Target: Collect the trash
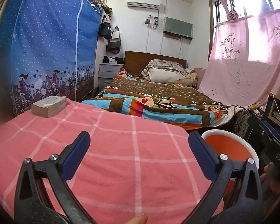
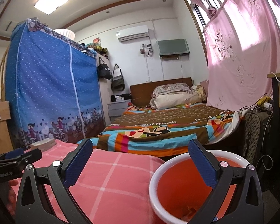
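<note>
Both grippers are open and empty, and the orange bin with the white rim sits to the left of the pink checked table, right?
Wrong side: the orange bin sits to the right of the pink checked table, as the right wrist view shows. Left gripper and right gripper are open and empty.

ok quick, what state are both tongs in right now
left tongs: open, holding nothing, over the pink checked cloth
right tongs: open, holding nothing, beside the orange bin

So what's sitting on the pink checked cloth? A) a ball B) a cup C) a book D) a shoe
C: a thick book lies at the far left corner of the pink cloth, with nothing else resting on the cloth in either view.
</note>
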Demonstrator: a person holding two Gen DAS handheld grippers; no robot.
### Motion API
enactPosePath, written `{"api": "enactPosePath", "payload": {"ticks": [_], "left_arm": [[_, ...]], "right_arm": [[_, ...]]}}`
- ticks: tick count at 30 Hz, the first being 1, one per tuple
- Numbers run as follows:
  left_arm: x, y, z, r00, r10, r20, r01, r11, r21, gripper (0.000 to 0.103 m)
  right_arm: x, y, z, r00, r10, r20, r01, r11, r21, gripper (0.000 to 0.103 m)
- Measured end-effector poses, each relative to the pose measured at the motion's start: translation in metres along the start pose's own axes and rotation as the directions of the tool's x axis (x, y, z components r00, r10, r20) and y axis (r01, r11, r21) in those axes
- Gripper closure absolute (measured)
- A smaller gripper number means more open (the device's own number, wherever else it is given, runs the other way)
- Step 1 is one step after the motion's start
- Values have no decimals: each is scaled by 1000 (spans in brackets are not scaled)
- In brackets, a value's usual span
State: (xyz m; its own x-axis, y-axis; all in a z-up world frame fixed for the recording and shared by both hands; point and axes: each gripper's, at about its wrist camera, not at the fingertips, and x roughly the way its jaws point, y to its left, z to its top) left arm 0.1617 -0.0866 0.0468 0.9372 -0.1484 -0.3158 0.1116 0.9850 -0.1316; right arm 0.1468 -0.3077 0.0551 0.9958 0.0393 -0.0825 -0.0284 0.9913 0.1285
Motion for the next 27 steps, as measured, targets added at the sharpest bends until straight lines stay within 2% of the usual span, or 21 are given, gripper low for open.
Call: {"api": "enactPosePath", "payload": {"ticks": [14,22,27], "left_arm": [[-38,21,-26,999,30,10,-30,999,-12,0],[-62,32,-42,999,38,33,-39,999,33,0],[-74,36,-55,997,54,54,-57,997,61,0]], "right_arm": [[-55,34,-21,995,-7,95,13,998,-61,0],[-71,47,-39,998,17,58,-14,998,-61,0],[-78,54,-55,1000,5,9,-5,999,-53,0]]}}
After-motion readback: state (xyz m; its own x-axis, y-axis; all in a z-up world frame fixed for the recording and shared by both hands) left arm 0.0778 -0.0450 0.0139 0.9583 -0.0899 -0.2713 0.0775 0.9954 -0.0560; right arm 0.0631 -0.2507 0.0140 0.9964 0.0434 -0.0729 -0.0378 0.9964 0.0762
